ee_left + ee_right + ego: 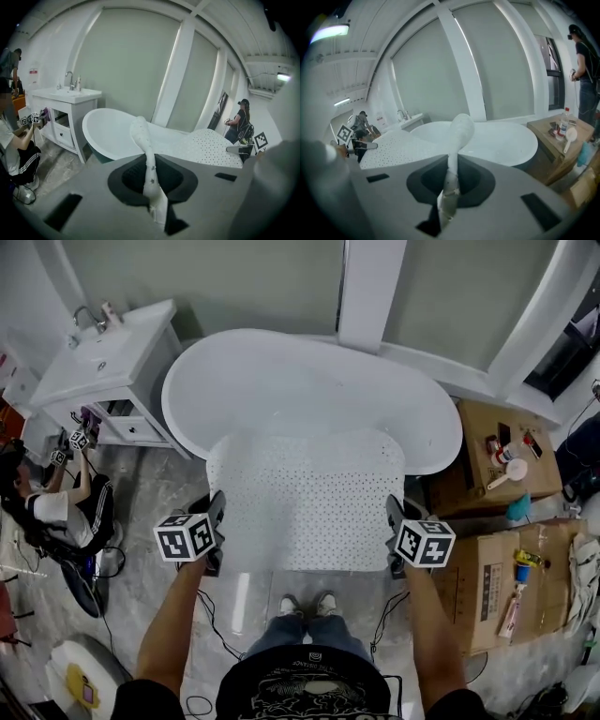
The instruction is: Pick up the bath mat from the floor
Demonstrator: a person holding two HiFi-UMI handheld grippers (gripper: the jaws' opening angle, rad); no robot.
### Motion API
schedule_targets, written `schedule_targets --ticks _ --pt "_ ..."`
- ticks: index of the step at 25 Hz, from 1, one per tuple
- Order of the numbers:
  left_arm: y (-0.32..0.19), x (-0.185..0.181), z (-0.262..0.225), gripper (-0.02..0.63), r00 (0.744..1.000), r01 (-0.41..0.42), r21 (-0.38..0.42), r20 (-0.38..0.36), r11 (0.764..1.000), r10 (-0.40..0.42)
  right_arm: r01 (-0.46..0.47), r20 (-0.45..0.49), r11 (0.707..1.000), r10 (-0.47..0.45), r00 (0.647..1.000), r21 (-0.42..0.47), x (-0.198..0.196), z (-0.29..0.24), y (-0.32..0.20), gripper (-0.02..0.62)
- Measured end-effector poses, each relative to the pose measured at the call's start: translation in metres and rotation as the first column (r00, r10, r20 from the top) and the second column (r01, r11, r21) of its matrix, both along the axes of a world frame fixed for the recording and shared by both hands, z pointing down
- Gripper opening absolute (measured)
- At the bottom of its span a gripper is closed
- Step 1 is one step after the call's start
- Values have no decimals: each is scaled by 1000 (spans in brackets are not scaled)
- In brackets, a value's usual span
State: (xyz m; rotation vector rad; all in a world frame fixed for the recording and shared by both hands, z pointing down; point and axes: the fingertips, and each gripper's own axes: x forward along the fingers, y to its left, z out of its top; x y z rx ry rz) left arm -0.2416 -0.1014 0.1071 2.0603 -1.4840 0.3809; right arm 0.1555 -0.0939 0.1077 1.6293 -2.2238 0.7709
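A white, hole-dotted bath mat (305,502) hangs stretched flat between two hand-held tongs. The left tongs (217,514) and right tongs (395,521) are each clenched on an opposite side edge, probably to keep the mat spread and stop it folding. The mat is off the floor (159,493), and its far end reaches over the near rim of the bathtub (281,381).

My left gripper (216,519) and right gripper (396,521) pinching opposite edges of the white bath mat (305,498), stretched between them, far edge overlapping the bathtub (309,381)
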Motion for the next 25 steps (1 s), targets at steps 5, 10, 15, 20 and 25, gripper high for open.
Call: schedule_targets --ticks 5,10,15,20,25 --pt "-15 2 -58 40 1000 19 109 19 994 -22 -11 0 996 11 1000 88 5 -53 -14 26" --pt "-26 15 -113 40 999 33 228 29 973 -40 -33 28 979 28 999 199 7 -112 -27 26" --pt "-36 28 -164 40 997 14 340 61 940 -37 -37 -4 951 40 999 307 14 -165 -36 26" --pt "-42 42 -198 41 997 16 410 60 912 -45 -33 -39 927 51 998 374 23 -198 -37 26" --pt "-41 40 -218 41 996 23 453 64 891 -58 -31 -35 908 50 998 418 19 -219 -38 26"
